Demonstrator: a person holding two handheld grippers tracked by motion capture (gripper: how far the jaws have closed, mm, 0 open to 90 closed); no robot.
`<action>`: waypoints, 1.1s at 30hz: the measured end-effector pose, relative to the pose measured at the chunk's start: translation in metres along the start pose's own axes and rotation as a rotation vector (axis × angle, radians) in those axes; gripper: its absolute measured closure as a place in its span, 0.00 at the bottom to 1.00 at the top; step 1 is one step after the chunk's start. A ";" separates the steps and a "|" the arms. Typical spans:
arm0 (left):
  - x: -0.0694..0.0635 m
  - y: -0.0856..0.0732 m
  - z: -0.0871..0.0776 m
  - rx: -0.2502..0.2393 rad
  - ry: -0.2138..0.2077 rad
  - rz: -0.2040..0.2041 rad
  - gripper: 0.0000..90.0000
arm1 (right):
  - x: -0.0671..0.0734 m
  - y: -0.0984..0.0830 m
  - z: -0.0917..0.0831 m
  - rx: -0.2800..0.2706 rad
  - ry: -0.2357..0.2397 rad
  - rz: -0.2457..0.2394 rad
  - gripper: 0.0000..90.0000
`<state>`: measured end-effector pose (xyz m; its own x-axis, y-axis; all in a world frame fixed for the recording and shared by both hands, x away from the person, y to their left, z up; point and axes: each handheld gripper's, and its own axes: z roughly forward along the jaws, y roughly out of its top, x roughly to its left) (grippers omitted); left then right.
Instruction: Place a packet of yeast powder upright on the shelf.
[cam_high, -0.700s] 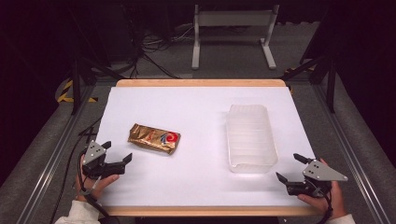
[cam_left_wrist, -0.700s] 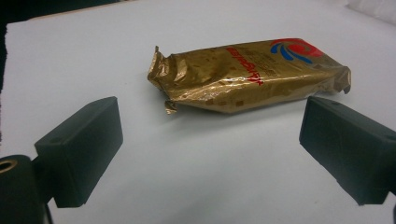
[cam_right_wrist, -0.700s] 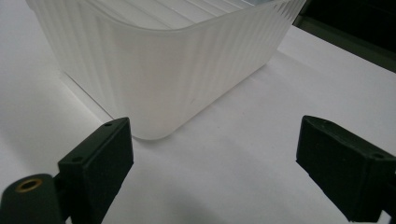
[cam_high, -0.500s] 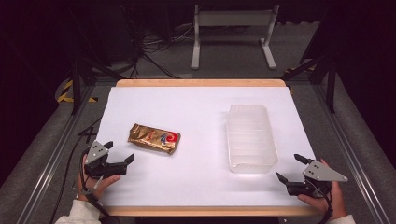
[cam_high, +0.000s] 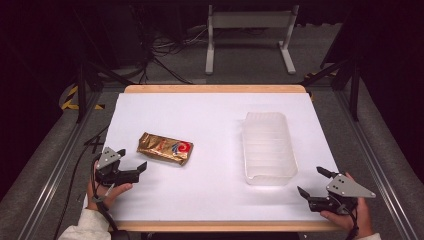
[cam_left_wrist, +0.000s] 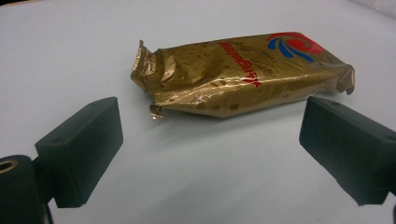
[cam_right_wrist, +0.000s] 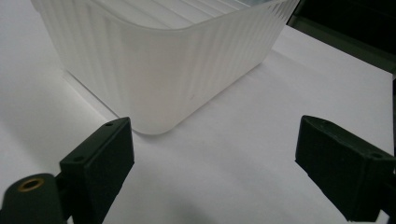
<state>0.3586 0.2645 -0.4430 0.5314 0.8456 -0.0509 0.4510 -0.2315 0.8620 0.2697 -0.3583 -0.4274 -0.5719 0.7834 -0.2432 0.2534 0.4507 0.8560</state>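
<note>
A gold foil packet (cam_high: 165, 148) with red lettering and a red-and-blue logo lies flat on the white table (cam_high: 210, 125), left of centre. My left gripper (cam_high: 131, 161) is open just short of the packet's near-left end, with nothing between its jaws. In the left gripper view the packet (cam_left_wrist: 243, 74) lies a little beyond the two spread jaws. A clear ribbed plastic bin (cam_high: 268, 147) stands right of centre. My right gripper (cam_high: 312, 182) is open near the front right corner, a short way from the bin's (cam_right_wrist: 159, 60) near corner, and holds nothing.
The table's wooden front edge (cam_high: 215, 226) runs between the person's two hands. Beyond the far edge are a grey floor with cables (cam_high: 170, 50) and a white stand (cam_high: 250, 30). Metal rails (cam_high: 55, 170) flank the table on both sides.
My left gripper has moved forward and to the right, closer to the gold packet. The right gripper, the packet and the bin have stayed put.
</note>
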 end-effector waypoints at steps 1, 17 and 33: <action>0.000 0.001 0.002 0.003 0.000 -0.004 0.09 | 0.000 0.000 -0.001 -0.004 -0.001 0.003 0.14; 0.016 0.017 0.019 0.014 -0.031 -0.147 0.12 | 0.000 0.001 0.006 0.009 0.014 -0.002 0.14; 0.030 0.035 0.059 0.098 -0.043 -0.279 0.33 | 0.000 0.002 0.010 0.019 0.019 -0.014 0.14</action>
<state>0.4327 0.2531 -0.4445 0.4065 0.8623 -0.3019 0.6498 -0.0406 0.7590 0.2779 -0.3530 -0.4307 -0.5898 0.7690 -0.2464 0.2596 0.4695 0.8439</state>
